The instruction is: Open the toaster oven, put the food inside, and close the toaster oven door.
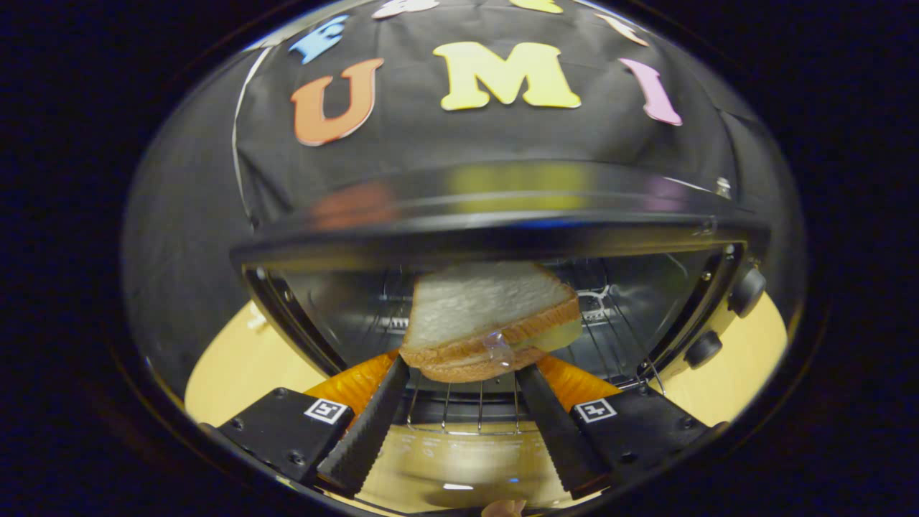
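Sandwich [488, 319] between fingers [370, 416], seemingly inside open toaster oven [495, 237]

Sandwich [488, 319] inside toaster oven [495, 215] (between fingertips [395, 373])

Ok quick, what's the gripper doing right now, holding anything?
Gripper: shut on the white-bread sandwich with tan crust, held in front of the open black toaster oven.

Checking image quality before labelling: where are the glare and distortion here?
Gripper view: fisheye bends the toaster oven top into an arc; coloured reflections smear its shiny top; glare on the open glass door; sandwich, held in the gripper jaws, stays sharp.
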`<state>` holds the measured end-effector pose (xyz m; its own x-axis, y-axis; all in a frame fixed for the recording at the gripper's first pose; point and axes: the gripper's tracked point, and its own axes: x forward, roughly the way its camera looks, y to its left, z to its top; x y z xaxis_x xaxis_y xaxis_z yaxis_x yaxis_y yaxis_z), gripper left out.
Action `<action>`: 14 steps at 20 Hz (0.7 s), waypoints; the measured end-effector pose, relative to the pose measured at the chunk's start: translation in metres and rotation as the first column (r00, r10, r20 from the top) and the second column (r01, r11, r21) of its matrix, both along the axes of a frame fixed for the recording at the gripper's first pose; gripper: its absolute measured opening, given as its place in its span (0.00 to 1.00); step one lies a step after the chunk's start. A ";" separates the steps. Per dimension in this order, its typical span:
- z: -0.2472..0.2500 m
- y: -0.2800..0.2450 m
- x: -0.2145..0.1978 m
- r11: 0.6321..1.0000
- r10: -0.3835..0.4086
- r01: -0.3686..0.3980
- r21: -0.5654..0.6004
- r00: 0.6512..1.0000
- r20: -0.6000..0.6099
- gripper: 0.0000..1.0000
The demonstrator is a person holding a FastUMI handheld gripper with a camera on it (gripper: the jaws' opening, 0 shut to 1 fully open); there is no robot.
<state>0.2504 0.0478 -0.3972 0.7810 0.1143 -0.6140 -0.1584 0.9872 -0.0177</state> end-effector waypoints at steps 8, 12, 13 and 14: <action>0.004 -0.002 -0.038 0.998 -0.013 0.007 -0.063 0.996 -0.085 1.00; 0.010 -0.009 -0.068 1.000 -0.016 0.017 0.006 0.993 -0.114 1.00; 0.009 -0.015 -0.079 0.999 -0.042 0.046 0.026 0.989 -0.138 1.00; 0.008 -0.020 -0.090 0.996 -0.070 0.077 0.038 0.985 -0.158 1.00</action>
